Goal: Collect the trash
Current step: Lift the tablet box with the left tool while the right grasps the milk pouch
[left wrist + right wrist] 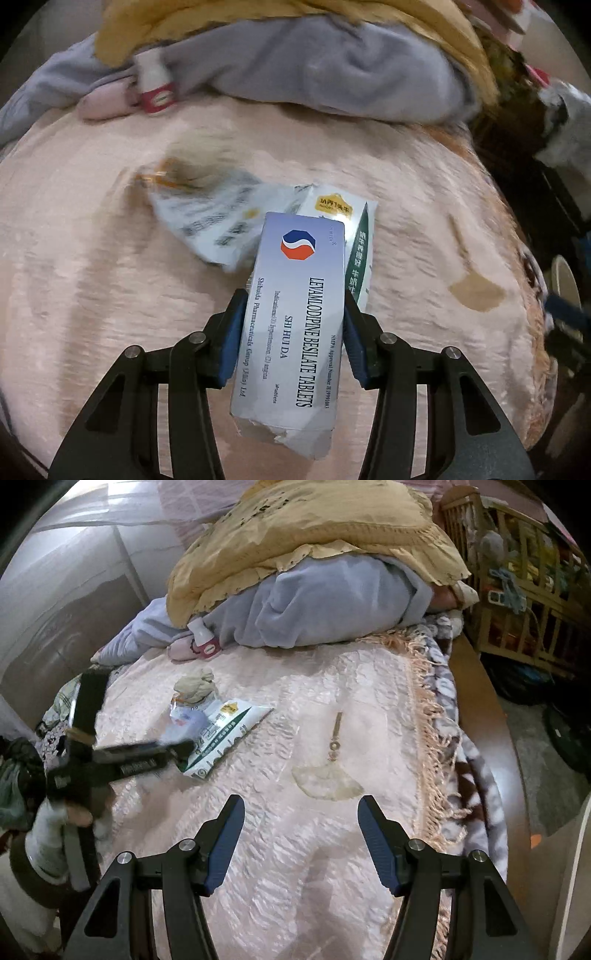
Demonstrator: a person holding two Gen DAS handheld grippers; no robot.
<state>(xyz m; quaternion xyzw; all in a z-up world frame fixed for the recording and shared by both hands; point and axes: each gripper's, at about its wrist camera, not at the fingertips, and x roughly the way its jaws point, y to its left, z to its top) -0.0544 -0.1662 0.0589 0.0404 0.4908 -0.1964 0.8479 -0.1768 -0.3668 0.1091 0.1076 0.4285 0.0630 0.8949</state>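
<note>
My left gripper (294, 299) is shut on a pale blue tablet box (291, 332) with a torn near end, its blue pads pressing both long sides. The box hangs over the pink bedspread (110, 295). Just beyond it lie a white and green carton (360, 251) and a crumpled printed wrapper (210, 218). In the right wrist view the left gripper (177, 753) reaches in from the left over the same carton (229, 734); a beige paper wad (194, 686) lies behind it. My right gripper (301, 808) stands open above the bedspread, nothing between its fingers, with a clear fan-shaped piece (328, 781) just ahead.
A small red and white bottle (203, 637) rests against a grey blanket (332, 602) under a yellow pillow (295, 535) at the head of the bed. The fringed bed edge (432, 738) runs down the right, and a wooden crib (517, 590) stands beyond it. A gloved hand (55, 834) holds the left gripper.
</note>
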